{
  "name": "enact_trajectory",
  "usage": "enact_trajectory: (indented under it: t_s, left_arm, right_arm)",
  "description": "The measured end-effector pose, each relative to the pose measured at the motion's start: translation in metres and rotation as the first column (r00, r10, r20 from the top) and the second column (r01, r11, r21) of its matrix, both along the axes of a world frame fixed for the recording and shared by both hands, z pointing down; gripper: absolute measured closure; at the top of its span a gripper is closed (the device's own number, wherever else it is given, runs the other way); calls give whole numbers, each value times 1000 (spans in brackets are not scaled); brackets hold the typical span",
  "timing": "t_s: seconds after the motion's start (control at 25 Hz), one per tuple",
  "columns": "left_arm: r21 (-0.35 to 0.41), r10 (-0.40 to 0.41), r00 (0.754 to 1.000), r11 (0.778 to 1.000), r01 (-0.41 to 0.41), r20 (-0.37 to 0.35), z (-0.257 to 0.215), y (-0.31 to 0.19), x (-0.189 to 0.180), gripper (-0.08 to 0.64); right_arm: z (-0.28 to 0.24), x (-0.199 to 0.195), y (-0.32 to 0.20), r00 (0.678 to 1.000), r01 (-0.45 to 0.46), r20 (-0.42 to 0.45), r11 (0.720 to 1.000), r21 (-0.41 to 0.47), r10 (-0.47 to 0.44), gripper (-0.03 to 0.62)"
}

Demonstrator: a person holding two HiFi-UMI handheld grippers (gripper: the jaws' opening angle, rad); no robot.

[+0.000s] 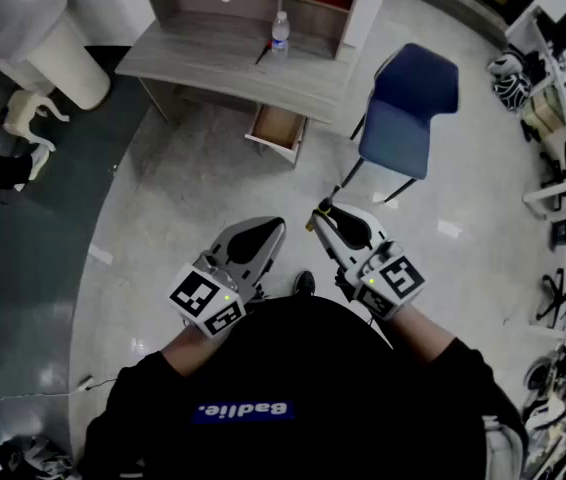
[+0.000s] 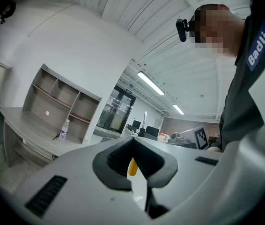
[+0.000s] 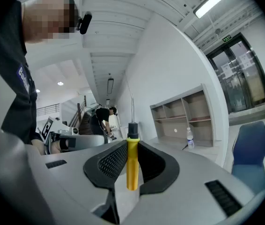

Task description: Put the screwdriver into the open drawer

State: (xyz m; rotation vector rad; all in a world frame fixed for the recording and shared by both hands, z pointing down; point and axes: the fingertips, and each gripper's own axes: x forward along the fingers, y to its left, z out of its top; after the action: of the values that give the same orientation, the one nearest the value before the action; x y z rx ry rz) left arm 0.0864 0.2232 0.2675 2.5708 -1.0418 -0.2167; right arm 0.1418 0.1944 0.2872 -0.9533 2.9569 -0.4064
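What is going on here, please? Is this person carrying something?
A person stands back from a desk, holding a gripper in each hand. The right gripper is closed on a yellow-handled screwdriver, whose shaft sticks out past the jaw tips. The left gripper has its jaws together, and a small yellow bit I cannot identify shows between them. The desk's drawer is open, and the screwdriver is not yet in it.

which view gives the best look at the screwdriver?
Right gripper view: the screwdriver stands clamped between the jaws, with yellow handle, black collar and shaft. Head view shows only a small bit at the right gripper's tip. Left gripper view shows a yellow sliver between its own jaws; whether that is the screwdriver, I cannot tell.
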Motion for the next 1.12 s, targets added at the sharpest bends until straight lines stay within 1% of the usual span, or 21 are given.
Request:
enact_trajectory:
  t_s: [0.68,1.12]
  left_arm:
    - [-2,-13,1000,1000,13,3,6,-1,6,558]
    - [8,-52,998,999,52,20,2,-15,29,558]
  right_arm:
    - [4,4,-4,1000,9,19,1000,-9,-9,502]
    - [3,24,-21,998,51,34,999,-9,-51,502]
